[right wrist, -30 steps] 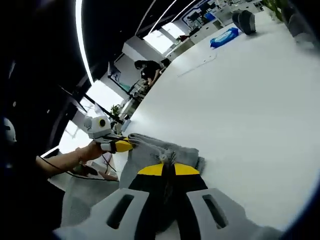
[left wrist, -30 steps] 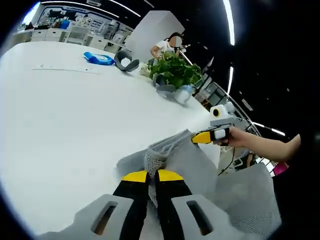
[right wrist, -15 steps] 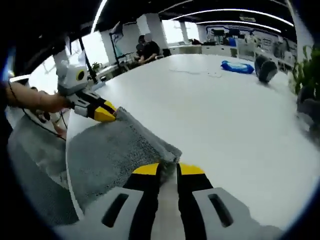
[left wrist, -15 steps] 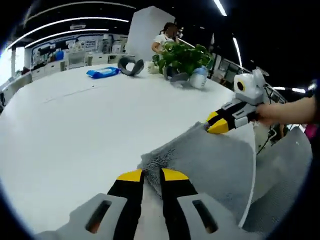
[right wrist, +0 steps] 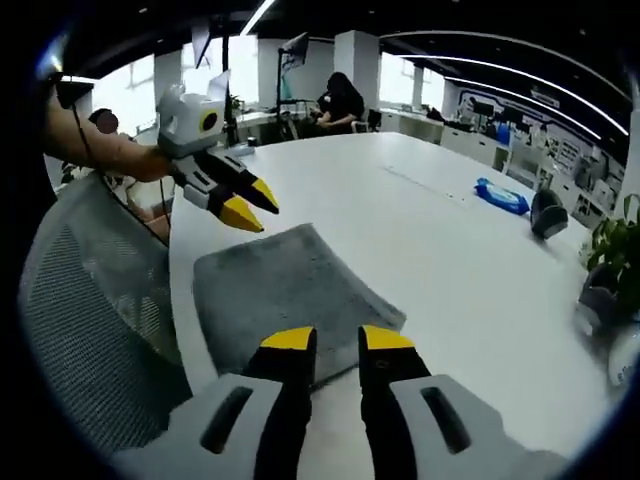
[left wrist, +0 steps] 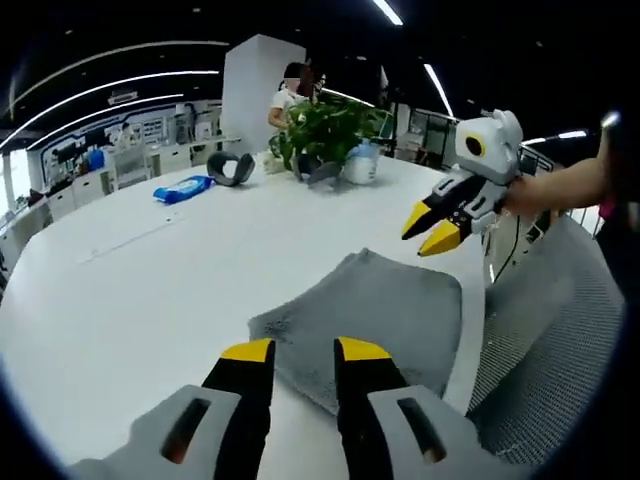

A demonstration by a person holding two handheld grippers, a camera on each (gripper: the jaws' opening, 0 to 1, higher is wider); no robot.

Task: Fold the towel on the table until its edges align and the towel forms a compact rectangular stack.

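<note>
Your grey towel (left wrist: 375, 320) lies flat on the white table (left wrist: 150, 290), folded into a rectangle near the table's edge, just beside the mesh-backed chair (left wrist: 560, 370). In the right gripper view the same towel (right wrist: 285, 295) sits between your 2 grippers, its visible edges looking roughly aligned; how many layers it has cannot be told.

Your left gripper (left wrist: 305, 352) hangs above the near edge of the towel with its 2 yellow-tipped jaws apart and nothing between them. In the right gripper view that left gripper (right wrist: 245, 205) is raised clear of the cloth, jaws spread, held by your hand (right wrist: 125, 158).

Your right gripper (right wrist: 338, 340) hovers over the towel's near corner, jaws apart and empty. In the left gripper view that right gripper (left wrist: 432, 225) is lifted off the towel, its tips spread, with your hand (left wrist: 545, 190) behind it.

Neither gripper touches the towel.

Other items on the table, well apart from the towel: a potted plant (left wrist: 325, 125), a blue packet (left wrist: 182, 188) and a dark curved object (left wrist: 232, 166) beside it. In the right gripper view the blue packet (right wrist: 502, 196) and the dark object (right wrist: 546, 212) lie toward the far right. A seated person (right wrist: 343, 100) is at the far side of the room.
</note>
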